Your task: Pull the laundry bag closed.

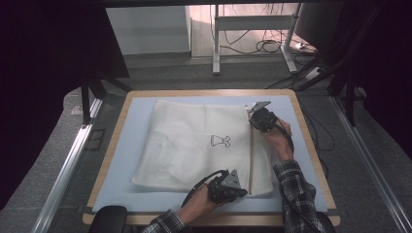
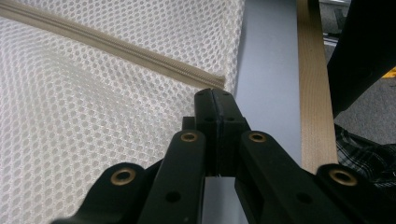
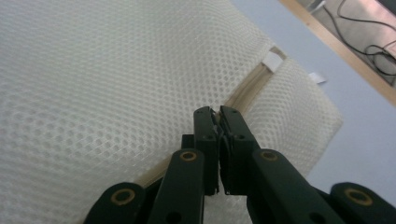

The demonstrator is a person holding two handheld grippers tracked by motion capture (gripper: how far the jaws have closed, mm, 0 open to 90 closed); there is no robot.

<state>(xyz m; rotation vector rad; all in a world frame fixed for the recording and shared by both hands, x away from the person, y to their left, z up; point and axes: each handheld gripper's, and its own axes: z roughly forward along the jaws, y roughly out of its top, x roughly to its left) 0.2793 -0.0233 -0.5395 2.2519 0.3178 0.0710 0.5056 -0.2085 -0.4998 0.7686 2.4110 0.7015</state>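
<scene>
One white mesh laundry bag (image 1: 194,145) with one beige zipper (image 1: 251,155) is lying flat in the middle of the pale blue worktop (image 1: 126,145). Two tools are working along that zipper: the left tool (image 2: 215,95) is pressing its jaws together at the zipper's near end, by the bag's edge. The right tool (image 3: 216,112) is pinching what looks like the zipper's small slider near the far end, beside one white tag (image 3: 273,60).

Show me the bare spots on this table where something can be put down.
Free: the blue mat strip left of the mesh bag, and the narrower strip along its far edge. Crowded: the bag's right and near edges, where the right gripper and left gripper work.
</scene>
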